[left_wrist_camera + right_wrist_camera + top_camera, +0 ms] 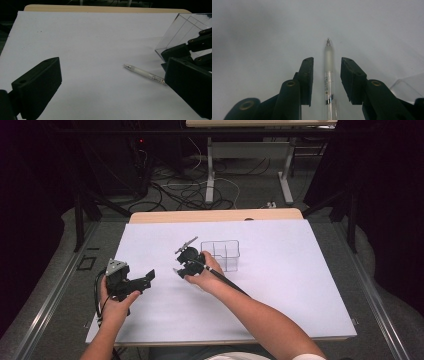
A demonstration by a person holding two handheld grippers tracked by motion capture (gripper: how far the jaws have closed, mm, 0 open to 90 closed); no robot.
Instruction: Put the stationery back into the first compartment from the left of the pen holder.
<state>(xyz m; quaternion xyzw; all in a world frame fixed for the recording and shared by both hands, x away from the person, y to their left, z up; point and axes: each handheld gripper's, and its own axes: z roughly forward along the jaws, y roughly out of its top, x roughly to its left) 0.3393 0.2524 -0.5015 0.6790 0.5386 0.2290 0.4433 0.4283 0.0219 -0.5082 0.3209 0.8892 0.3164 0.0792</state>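
A translucent white pen (329, 52) lies flat on the white sheet, its tip pointing away from my right gripper (327, 62). That gripper is open, one jaw on each side of the pen barrel, neither touching it. From above, the right gripper (179, 270) sits just left of a clear plastic box (222, 252). My left gripper (149, 276) is open and holds nothing, low over the sheet to the left. In its own view the left gripper (112, 75) faces the pen (145, 72) and the box (185, 27).
The white sheet (280, 285) covers most of the wooden table (215, 215). The clear box (409, 87) has an inner divider and looks empty. Beyond the far edge are a floor with tangled cables (190, 190) and table legs (210, 175).
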